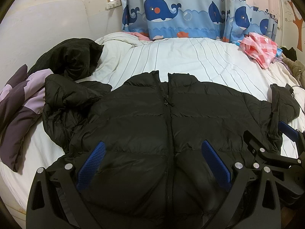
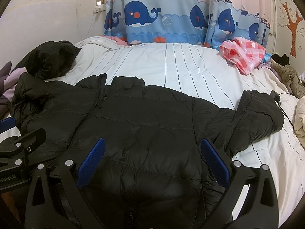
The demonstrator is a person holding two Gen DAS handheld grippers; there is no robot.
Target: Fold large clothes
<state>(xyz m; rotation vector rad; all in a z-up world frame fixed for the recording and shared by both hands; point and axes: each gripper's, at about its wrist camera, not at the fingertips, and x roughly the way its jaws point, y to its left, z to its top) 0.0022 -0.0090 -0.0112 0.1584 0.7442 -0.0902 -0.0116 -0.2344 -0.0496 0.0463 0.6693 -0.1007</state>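
Note:
A black puffer jacket (image 1: 152,118) lies front-up and zipped on the striped white bed sheet (image 1: 181,61), collar toward the curtain. Its left sleeve (image 1: 64,95) is bunched and its right sleeve (image 2: 257,112) lies bent outward. My left gripper (image 1: 154,152) hovers open over the lower front, the zipper running between its blue pads. My right gripper (image 2: 152,150) is open over the jacket's right lower half (image 2: 143,124). Each view shows the other gripper at its edge: the right gripper (image 1: 266,152) and the left gripper (image 2: 17,145).
A second black garment (image 1: 72,59) is heaped at the back left beside a purple pillow (image 1: 17,110). A pink checked bag (image 2: 246,55) sits at the back right. More clothes (image 2: 287,76) pile at the right edge. The whale curtain (image 1: 181,13) hangs behind the bed.

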